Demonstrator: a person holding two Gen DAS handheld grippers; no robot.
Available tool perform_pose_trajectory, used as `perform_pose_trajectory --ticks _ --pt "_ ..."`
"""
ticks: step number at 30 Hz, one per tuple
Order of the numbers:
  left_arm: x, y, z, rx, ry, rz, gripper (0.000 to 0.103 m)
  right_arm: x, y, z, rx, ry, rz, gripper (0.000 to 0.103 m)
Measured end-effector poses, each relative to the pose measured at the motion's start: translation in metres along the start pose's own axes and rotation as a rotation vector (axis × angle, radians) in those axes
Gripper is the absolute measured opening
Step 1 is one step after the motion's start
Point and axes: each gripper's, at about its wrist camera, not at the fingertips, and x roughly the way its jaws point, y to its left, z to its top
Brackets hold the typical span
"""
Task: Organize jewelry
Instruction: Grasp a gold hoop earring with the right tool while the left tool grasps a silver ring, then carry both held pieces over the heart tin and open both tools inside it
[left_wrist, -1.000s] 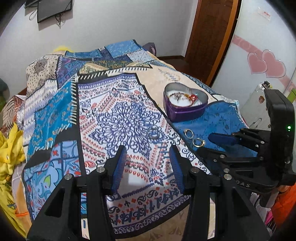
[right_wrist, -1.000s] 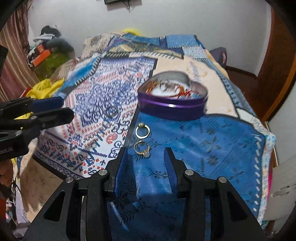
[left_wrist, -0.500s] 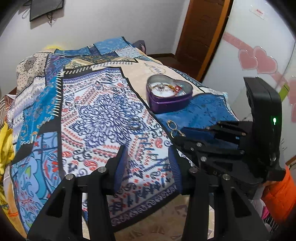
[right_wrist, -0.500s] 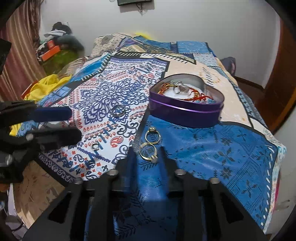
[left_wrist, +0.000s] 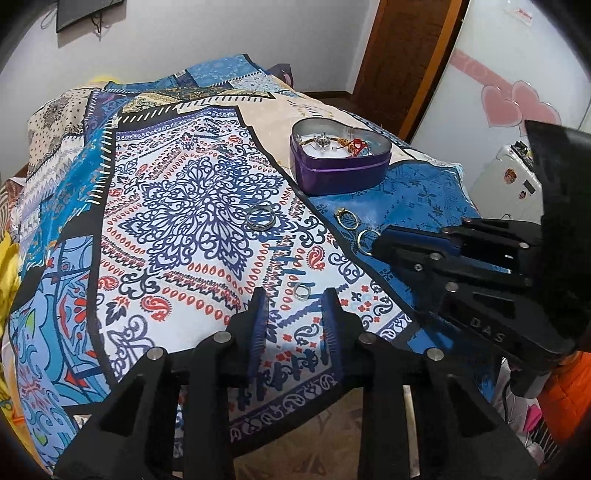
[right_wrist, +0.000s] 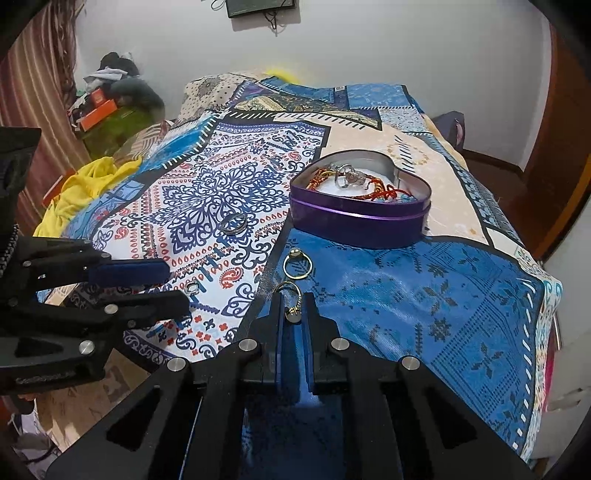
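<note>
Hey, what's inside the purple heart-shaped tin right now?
The purple heart-shaped tin holds a silver jewelry piece and red-and-gold corded bracelets on a white lining. Its near wall hides the front of the floor.

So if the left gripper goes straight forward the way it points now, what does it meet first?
Probably the small silver ring, lying on the patterned bedspread just ahead of the open left gripper, roughly between its fingers. Depth is unclear; a flat path could pass over it.

We see our right gripper (right_wrist: 293, 308) pinching a gold ring (right_wrist: 291, 295) on the bedspread (right_wrist: 424, 295), near its front edge; a second gold ring (right_wrist: 297, 265) lies just beyond, before the purple heart-shaped tin (right_wrist: 360, 225).
</note>
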Motion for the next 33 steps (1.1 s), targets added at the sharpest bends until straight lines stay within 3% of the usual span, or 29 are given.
perform_pose_trajectory --ticks 7,9,11,20,33 --pt "0.008 -0.002 0.003 0.012 0.006 0.008 0.022 -0.009 -0.002 0.0 0.019 -0.025 0.008 0.008" --pt "0.009 -0.003 0.003 0.014 0.004 0.015 0.011 -0.011 -0.002 0.001 0.022 -0.032 0.011 0.008" --pt "0.009 -0.003 0.003 0.019 0.004 0.023 0.009 -0.013 -0.002 0.002 0.026 -0.04 0.012 0.008" --pt "0.002 -0.004 0.009 0.014 -0.016 0.027 0.008 -0.023 -0.007 0.009 0.044 -0.082 0.01 0.008" --pt "-0.032 -0.008 0.052 0.033 -0.148 0.033 0.009 -0.047 -0.027 0.026 0.084 -0.168 -0.016 0.008"
